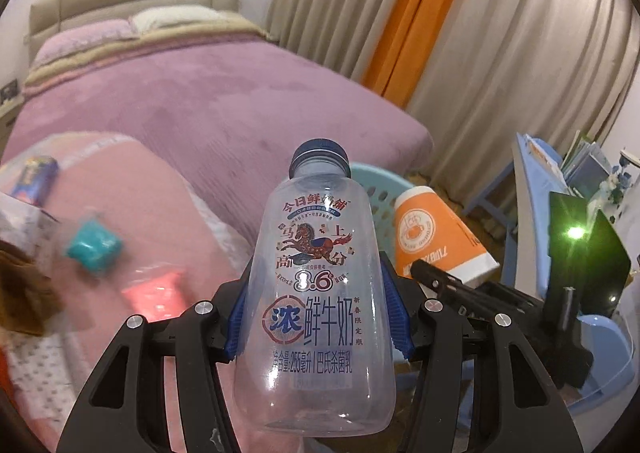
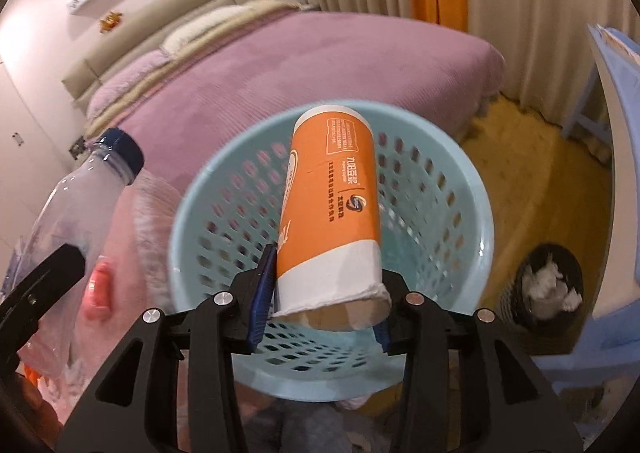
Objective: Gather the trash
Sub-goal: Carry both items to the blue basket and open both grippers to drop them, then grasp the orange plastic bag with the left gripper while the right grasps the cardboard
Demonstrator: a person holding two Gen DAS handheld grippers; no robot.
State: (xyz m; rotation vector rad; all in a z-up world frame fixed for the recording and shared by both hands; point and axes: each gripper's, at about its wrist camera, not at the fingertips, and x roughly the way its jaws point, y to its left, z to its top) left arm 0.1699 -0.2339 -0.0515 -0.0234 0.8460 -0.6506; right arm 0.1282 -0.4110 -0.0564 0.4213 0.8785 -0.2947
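Note:
My left gripper (image 1: 318, 317) is shut on a clear plastic milk bottle (image 1: 316, 293) with a blue cap, held upright in the air. The bottle also shows at the left of the right wrist view (image 2: 76, 209). My right gripper (image 2: 322, 301) is shut on an orange and white paper cup (image 2: 332, 209), held over the open mouth of a light blue perforated basket (image 2: 472, 213). The cup also shows in the left wrist view (image 1: 436, 237), to the right of the bottle, with the basket rim (image 1: 380, 181) behind it.
A bed with a purple cover (image 1: 192, 93) lies behind. A pink-covered surface (image 1: 132, 213) at left holds a teal object (image 1: 94, 247), a blue box (image 1: 34, 175) and a clear wrapper. A dark bin with white paper (image 2: 548, 285) stands at right by a blue chair (image 2: 616, 101).

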